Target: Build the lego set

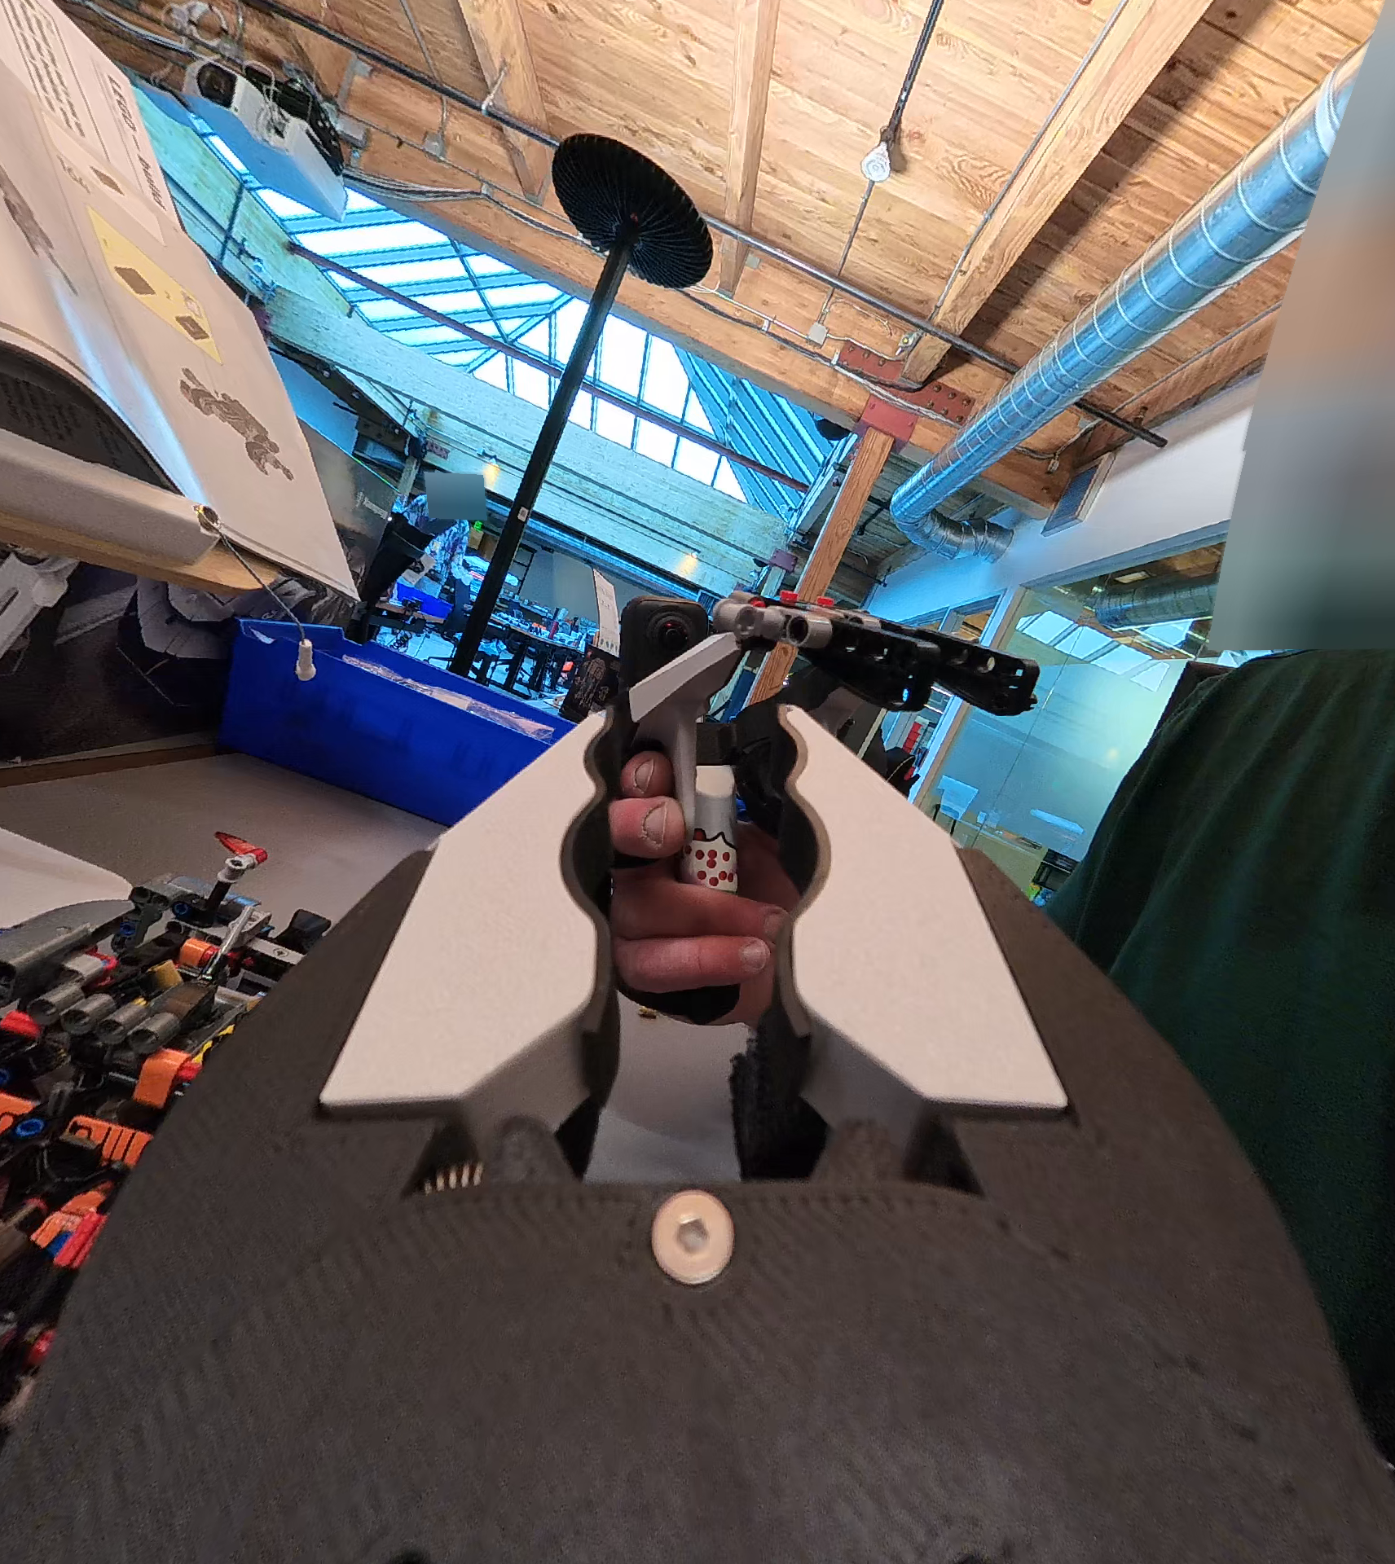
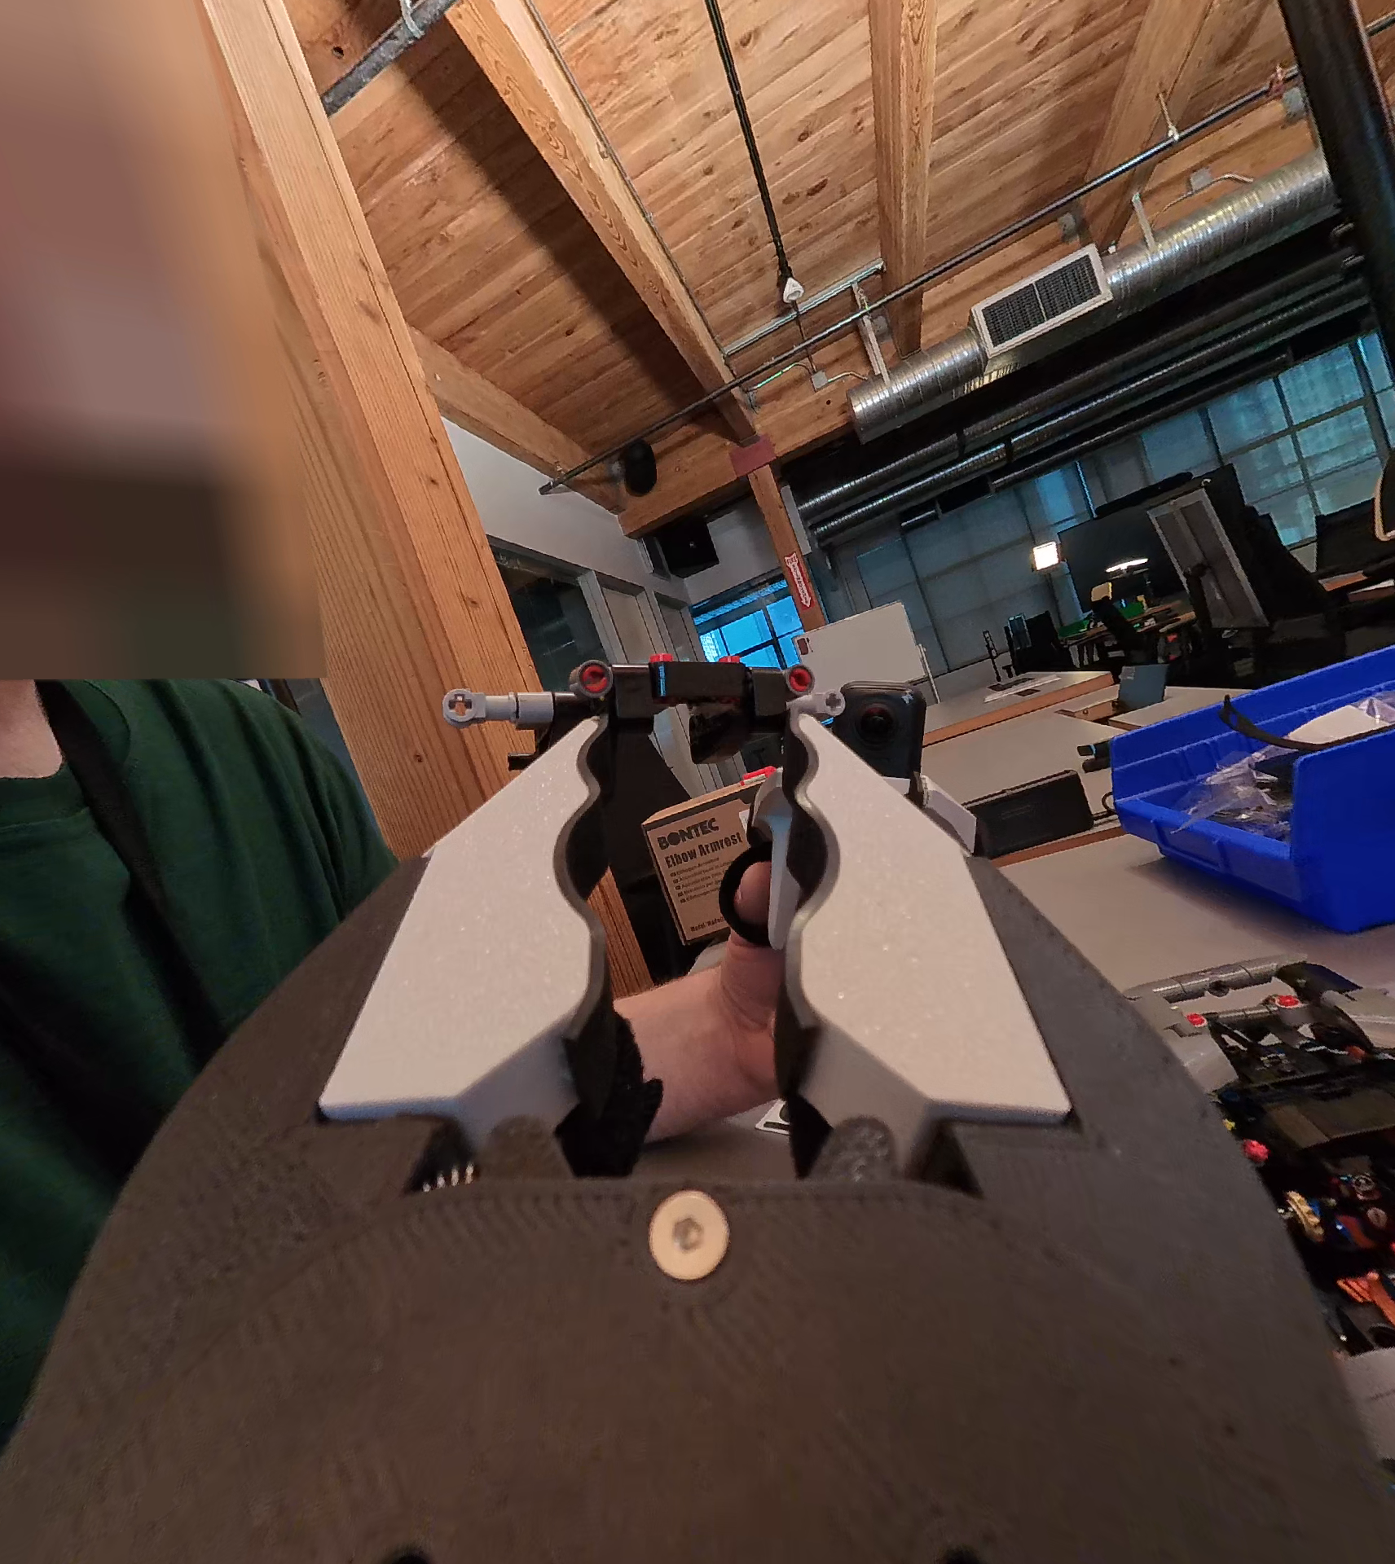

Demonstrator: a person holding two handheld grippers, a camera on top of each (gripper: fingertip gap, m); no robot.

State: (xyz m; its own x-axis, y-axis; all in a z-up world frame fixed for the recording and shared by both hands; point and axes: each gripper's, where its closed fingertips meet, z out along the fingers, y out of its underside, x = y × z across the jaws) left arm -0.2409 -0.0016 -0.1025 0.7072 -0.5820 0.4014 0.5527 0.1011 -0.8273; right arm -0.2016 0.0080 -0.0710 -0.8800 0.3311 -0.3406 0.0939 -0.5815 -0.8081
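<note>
My right gripper (image 2: pixel 698 719) is raised in front of a person in a green shirt (image 2: pixel 127 931). It is shut on a small black Lego assembly (image 2: pixel 694 690) with red pins and grey axle ends, held crosswise between its tips. The same assembly shows in the left wrist view (image 1: pixel 872 652), just above and right of my left gripper (image 1: pixel 698 719), which is open and empty. The two grippers face each other, tips close together. The large black and orange Lego model (image 1: pixel 68 1041) lies on the table at the lower left, and at the lower right of the right wrist view (image 2: pixel 1354 1142).
A blue bin (image 1: pixel 389 728) holding plastic bags stands on the grey table behind the model, also in the right wrist view (image 2: pixel 1312 812). An open instruction booklet (image 1: pixel 84 296) rests on a stand at the left. A black pole (image 1: pixel 559 398) rises behind the bin. A cardboard box (image 2: pixel 703 855) sits beyond the grippers.
</note>
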